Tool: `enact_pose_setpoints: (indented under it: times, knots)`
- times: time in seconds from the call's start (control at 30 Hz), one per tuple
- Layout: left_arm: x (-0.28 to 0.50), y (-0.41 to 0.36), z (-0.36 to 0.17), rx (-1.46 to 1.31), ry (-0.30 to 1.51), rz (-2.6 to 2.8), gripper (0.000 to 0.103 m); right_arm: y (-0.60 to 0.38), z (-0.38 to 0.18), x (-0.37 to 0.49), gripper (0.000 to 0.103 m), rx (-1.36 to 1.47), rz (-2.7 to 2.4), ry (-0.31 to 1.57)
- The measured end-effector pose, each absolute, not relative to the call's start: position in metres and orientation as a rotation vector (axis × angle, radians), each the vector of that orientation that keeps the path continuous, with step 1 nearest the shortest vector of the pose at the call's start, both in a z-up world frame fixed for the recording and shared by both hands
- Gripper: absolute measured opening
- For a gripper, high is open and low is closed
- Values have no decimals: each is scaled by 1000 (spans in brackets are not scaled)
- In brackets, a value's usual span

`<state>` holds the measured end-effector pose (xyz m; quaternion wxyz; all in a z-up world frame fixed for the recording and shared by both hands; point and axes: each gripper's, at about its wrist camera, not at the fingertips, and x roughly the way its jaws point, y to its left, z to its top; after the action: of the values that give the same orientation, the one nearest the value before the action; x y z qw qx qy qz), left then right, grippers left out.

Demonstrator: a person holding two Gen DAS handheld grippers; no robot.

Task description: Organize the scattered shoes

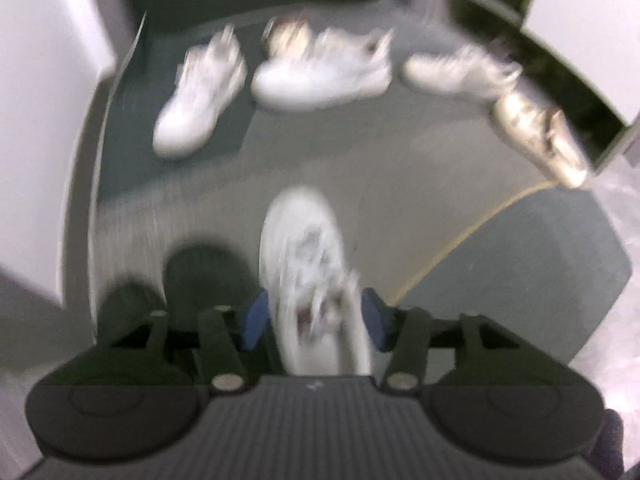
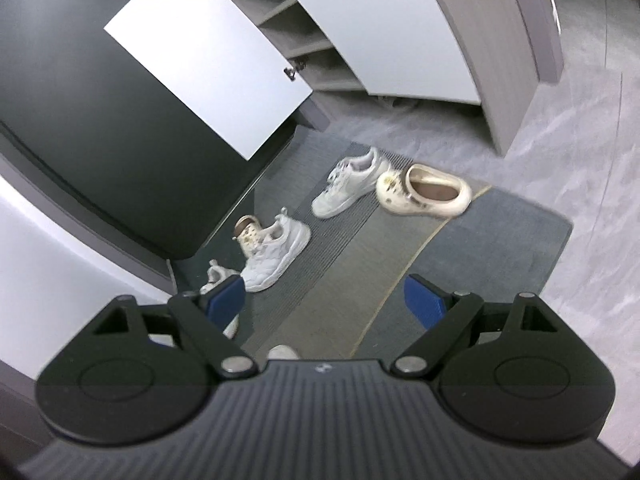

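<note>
Currently: left gripper (image 1: 316, 320) clamps a white lace-up leather sneaker (image 1: 308, 264) above the grey ribbed mat (image 1: 400, 152).
Right gripper (image 2: 324, 300) gapes wide, empty; cream rubber clog (image 2: 428, 192) on mat; one pale shoe on open cabinet's (image 2: 288, 12) top shelf.

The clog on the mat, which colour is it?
Cream, seen best in the right wrist view: the clog.

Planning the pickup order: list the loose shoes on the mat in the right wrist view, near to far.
Small white sneaker → chunky white sneaker → flat white sneaker → cream clog.
</note>
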<state>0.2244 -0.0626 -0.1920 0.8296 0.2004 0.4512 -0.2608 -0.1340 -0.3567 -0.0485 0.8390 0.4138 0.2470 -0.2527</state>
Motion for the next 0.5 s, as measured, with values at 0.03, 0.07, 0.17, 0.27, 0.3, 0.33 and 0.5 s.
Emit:
enact_pose_setpoints:
  times: [0.03, 0.07, 0.17, 0.27, 0.3, 0.33, 0.5]
  knots:
    - [226, -77, -171, 477, 911, -567, 68, -359, -51, -138, 89, 894, -535, 525]
    - [228, -91, -149, 519, 863, -571, 73, -363, -54, -142, 89, 920, -531, 525]
    - [232, -136, -86, 603, 726, -567, 94, -370, -52, -153, 89, 971, -523, 488]
    - [236, -193, -45, 618, 681, -584, 103, -372, -47, -163, 89, 1008, -507, 436]
    - [236, -211, -37, 619, 678, -594, 103, -368, -46, -165, 89, 1011, -493, 425]
    - [239, -237, -30, 620, 677, -612, 103, -365, -44, -166, 89, 1014, -480, 413]
    - [252, -388, -43, 618, 688, -687, 103, -349, -52, -158, 89, 997, -441, 498]
